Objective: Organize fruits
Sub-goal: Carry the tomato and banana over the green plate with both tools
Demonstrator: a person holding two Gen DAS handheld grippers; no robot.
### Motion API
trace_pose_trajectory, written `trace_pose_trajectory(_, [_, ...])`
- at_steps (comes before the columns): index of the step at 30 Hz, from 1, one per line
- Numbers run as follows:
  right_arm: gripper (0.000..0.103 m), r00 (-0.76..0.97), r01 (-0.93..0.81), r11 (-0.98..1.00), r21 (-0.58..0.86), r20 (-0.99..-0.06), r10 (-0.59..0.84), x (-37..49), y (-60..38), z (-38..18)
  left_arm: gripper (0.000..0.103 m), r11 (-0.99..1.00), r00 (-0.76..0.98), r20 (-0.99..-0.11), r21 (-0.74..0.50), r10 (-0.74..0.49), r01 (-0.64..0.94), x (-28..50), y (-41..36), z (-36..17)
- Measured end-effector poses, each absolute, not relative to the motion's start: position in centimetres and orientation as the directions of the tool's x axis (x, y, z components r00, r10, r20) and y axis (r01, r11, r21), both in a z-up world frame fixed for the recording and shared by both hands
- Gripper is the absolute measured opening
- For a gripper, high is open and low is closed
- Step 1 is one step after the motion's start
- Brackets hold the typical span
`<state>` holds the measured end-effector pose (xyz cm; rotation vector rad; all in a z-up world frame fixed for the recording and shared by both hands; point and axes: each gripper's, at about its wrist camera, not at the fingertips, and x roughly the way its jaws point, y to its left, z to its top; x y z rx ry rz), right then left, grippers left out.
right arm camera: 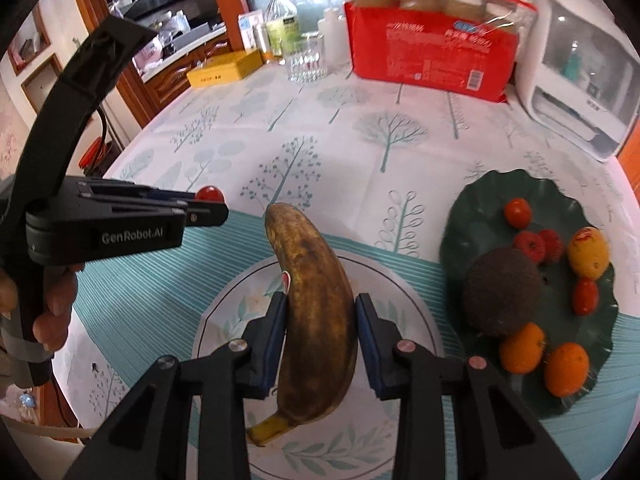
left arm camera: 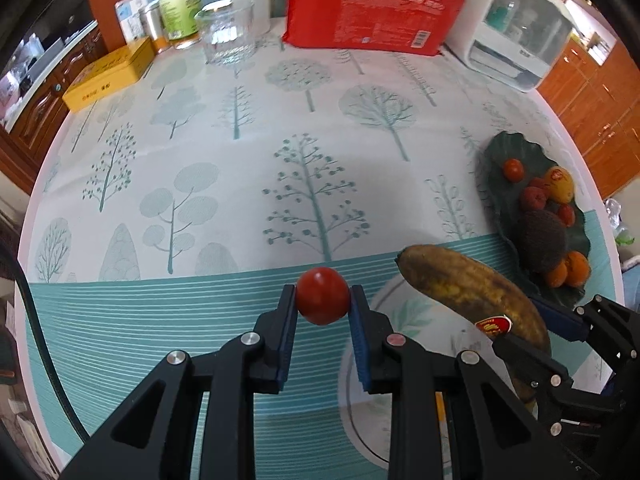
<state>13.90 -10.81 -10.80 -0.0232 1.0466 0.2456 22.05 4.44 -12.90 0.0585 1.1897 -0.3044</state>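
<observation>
My left gripper (left arm camera: pixel 323 300) is shut on a red cherry tomato (left arm camera: pixel 322 296) and holds it above the table; both also show in the right wrist view, the gripper (right arm camera: pixel 208 206) at left with the tomato (right arm camera: pixel 210 193) at its tip. My right gripper (right arm camera: pixel 321 310) is shut on a browned banana (right arm camera: pixel 318 316) over a white floral plate (right arm camera: pixel 224 320). The banana (left arm camera: pixel 472 292) and plate (left arm camera: pixel 400 308) show in the left wrist view too. A dark green leaf-shaped dish (right arm camera: pixel 480 208) on the right holds several fruits: small tomatoes, raspberries, a mango, oranges and a dark avocado (right arm camera: pixel 502 292).
A tree-print cloth (left arm camera: pixel 280 140) covers the table. At the back stand a red package (left arm camera: pixel 368 8), a glass (left arm camera: pixel 228 32), a bottle (left arm camera: pixel 178 4), a yellow tin (left arm camera: pixel 112 74) and a white appliance (left arm camera: pixel 520 32). Wooden cabinets lie beyond the table edge.
</observation>
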Motion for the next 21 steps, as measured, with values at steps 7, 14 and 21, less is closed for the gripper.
trace_pose_trajectory(7, [0.034,0.544,-0.14,0.985,0.096,-0.824,0.158,11.8,-13.1,-7.6,0.024,0.931,0.368,-0.895,-0.118,-0.25,0.345,20.6,1.3,-9.7])
trace_pose_trajectory(14, [0.034,0.613,-0.03,0.994,0.109,-0.783,0.104,9.7,-17.2,-4.6,0.024,0.894,0.39,-0.87,-0.118,-0.303,0.432,19.4,-3.6,-6.7])
trace_pose_trajectory(21, [0.034,0.642,0.103,0.992,0.079,-0.767,-0.006,9.1,-23.3,-2.9,0.024,0.863,0.419,-0.843,-0.098,-0.337,0.495,20.0,-9.9,-4.0])
